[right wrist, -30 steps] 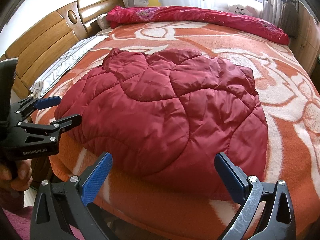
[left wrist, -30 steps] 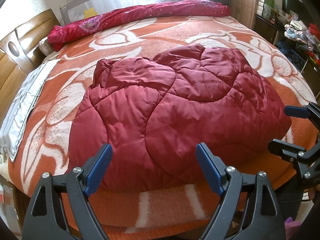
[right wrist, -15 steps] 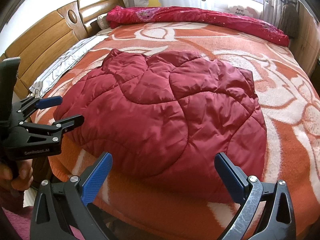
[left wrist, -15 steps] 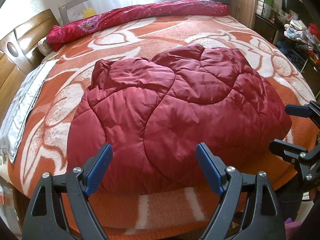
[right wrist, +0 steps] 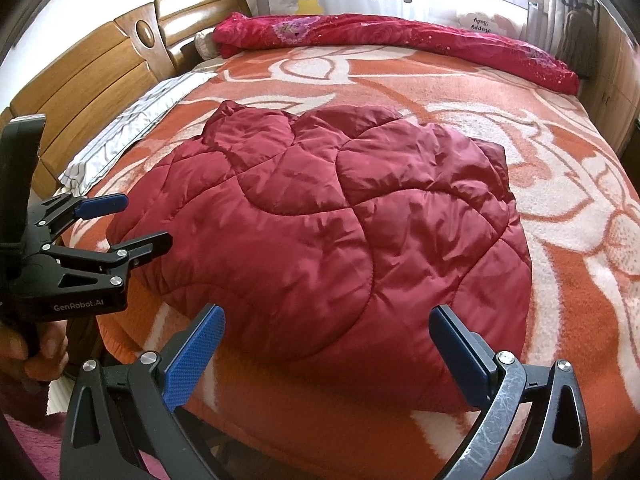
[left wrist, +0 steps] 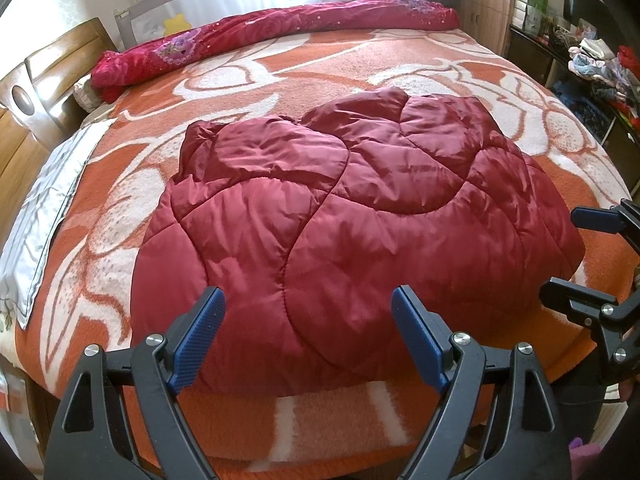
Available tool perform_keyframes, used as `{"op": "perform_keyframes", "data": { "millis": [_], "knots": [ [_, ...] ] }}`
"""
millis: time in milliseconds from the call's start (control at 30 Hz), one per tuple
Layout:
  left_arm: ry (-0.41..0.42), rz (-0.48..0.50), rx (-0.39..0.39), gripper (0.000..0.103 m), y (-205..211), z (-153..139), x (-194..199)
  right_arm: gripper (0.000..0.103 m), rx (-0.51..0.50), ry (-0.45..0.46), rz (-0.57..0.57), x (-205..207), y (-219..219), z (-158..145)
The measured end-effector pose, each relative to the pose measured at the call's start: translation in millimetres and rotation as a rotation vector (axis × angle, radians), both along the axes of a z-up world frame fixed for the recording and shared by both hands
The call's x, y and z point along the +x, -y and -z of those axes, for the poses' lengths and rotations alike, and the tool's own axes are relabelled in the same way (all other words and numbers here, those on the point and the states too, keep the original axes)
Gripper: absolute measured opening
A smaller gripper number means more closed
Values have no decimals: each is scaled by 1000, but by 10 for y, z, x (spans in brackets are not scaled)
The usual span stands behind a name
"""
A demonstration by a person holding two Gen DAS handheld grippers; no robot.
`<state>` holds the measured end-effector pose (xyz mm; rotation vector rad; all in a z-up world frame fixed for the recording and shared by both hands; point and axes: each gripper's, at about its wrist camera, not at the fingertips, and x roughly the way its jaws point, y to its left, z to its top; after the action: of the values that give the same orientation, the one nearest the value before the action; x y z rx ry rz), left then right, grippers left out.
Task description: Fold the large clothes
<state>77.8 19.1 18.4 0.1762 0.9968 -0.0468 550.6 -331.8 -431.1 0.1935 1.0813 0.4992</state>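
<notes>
A dark red quilted jacket point(left wrist: 352, 216) lies folded into a puffy bundle near the front edge of the bed point(left wrist: 332, 420), also seen in the right wrist view as the jacket point(right wrist: 328, 240). My left gripper point(left wrist: 306, 332) hovers open over the jacket's near hem, nothing between its blue pads. My right gripper point(right wrist: 326, 350) is open too, above the near right part of the jacket, empty. Each gripper shows in the other's view: the right gripper point(left wrist: 560, 252) at the jacket's right side, the left gripper point(right wrist: 140, 220) at its left side, held by a hand point(right wrist: 36, 356).
An orange and white floral blanket point(right wrist: 560, 240) covers the bed. A rolled red floral quilt point(left wrist: 280, 36) lies along the far side. A wooden headboard point(right wrist: 100, 72) and a grey pillow point(left wrist: 36, 232) are at the left. A cluttered shelf point(left wrist: 600, 64) stands at the right.
</notes>
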Motion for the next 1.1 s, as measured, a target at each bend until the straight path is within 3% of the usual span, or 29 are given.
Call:
{"op": "perform_keyframes", "data": {
  "millis": [1100],
  "knots": [
    [-10,19,12,86,19,9,287,102,7,-17,10,275,112,94]
  ]
}}
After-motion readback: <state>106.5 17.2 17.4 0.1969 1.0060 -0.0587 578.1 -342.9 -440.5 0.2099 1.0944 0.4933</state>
